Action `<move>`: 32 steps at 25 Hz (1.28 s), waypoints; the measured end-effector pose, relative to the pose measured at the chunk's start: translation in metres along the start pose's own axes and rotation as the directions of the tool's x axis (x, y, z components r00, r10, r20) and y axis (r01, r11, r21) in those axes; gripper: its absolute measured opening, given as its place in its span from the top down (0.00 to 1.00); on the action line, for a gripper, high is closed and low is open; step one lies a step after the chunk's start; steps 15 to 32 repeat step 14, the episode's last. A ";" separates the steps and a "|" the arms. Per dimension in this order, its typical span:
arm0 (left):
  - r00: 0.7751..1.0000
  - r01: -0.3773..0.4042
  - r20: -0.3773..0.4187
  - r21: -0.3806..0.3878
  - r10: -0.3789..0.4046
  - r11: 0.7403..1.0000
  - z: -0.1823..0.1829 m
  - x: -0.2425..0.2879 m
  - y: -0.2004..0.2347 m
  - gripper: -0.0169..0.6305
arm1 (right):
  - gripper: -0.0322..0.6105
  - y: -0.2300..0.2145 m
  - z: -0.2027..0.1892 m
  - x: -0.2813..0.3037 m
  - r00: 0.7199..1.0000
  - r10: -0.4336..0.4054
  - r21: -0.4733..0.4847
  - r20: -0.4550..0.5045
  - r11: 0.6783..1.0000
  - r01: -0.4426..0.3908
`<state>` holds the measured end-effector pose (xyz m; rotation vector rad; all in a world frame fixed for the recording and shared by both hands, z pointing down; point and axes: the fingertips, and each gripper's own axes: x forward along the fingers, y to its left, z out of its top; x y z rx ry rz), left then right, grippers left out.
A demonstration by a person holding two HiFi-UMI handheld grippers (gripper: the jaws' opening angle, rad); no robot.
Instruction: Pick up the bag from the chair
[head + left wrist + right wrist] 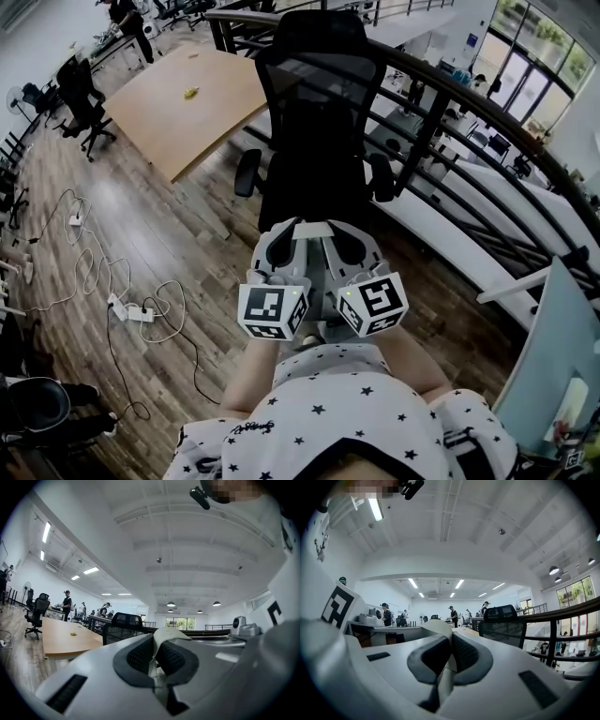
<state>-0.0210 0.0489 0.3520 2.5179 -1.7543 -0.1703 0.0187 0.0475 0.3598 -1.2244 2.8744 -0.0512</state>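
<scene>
A black mesh office chair (pixel 314 112) stands straight ahead on the wood floor, its back towards me. I see no bag in any view; the grippers cover the chair's seat in the head view. My left gripper (pixel 298 231) and right gripper (pixel 332 231) are held side by side close to my body, pointing at the chair. In the left gripper view the left gripper (pixel 156 641) has its dark pads pressed together with nothing between them, and the chair (pixel 123 621) lies beyond. The right gripper (pixel 450 644) is likewise shut and empty, with the chair (pixel 502 620) to its right.
A wooden table (pixel 187 98) stands to the chair's left. A dark railing (pixel 450 122) runs right behind the chair. Cables and a power strip (pixel 131 312) lie on the floor at left. Another black chair (pixel 80 94) and several people are farther off.
</scene>
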 end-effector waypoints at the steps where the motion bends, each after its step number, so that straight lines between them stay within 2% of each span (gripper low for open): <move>1: 1.000 0.001 0.000 0.002 -0.001 1.000 0.000 0.000 0.000 0.95 | 0.95 0.000 0.000 0.000 1.000 -0.001 0.001 0.001 1.000 0.001; 32: 1.000 0.000 0.000 0.008 0.000 1.000 0.001 0.004 -0.003 0.95 | 0.95 -0.005 0.002 -0.001 1.000 -0.003 0.013 0.007 1.000 0.003</move>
